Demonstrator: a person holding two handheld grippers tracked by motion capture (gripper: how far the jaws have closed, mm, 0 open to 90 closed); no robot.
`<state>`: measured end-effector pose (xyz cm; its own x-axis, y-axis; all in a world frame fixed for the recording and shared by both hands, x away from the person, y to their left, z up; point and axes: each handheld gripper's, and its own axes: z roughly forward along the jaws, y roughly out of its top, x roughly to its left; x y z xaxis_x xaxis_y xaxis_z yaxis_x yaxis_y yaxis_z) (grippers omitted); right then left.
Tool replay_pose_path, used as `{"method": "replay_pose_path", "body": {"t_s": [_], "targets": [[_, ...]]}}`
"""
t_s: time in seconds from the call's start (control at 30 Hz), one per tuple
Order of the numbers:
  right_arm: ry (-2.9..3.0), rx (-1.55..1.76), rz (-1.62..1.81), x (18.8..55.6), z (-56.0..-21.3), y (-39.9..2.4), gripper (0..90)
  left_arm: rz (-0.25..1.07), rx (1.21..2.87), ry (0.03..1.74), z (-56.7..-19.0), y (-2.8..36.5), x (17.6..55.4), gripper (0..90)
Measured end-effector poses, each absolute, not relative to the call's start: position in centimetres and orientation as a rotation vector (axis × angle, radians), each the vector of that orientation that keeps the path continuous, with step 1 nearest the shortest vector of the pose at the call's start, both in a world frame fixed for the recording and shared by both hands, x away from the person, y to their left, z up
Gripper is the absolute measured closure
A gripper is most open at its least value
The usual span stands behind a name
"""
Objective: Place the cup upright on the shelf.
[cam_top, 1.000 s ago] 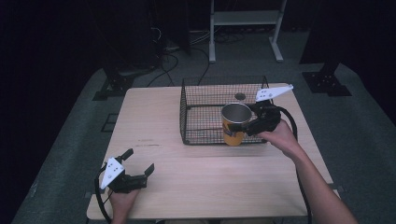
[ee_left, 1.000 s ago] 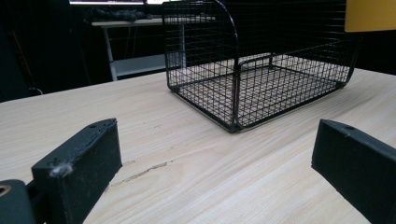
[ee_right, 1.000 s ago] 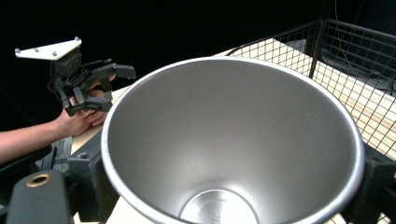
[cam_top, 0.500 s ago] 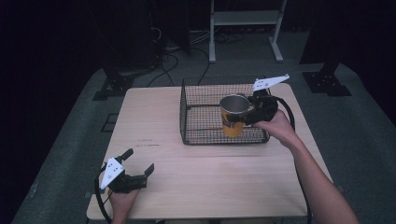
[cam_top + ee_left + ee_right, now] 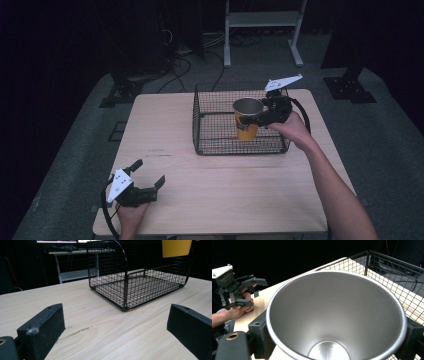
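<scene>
cup (image 5: 337, 317) interior silver; outside (image 5: 246, 126) yellow

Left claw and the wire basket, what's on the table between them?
Nothing: in the left gripper view, bare wooden table runs from the open left claw to the wire basket.

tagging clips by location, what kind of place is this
Probably a lab or studio set up for recording: a lone wooden table ringed by black curtains, stands and cables on grey floor, and a metal rack behind.
</scene>
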<state>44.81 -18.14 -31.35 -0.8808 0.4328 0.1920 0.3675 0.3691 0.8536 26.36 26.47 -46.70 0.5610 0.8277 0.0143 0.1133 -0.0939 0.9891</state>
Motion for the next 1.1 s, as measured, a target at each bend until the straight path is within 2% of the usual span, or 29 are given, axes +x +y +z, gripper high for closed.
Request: {"method": "replay_pose_path", "body": {"t_s": [1.1], "targets": [[2.599, 0.783, 1.527, 49.2, -32.2, -16.2, 12.0, 0.721, 1.565, 0.822, -46.7, 26.6, 26.3, 0.8]]}}
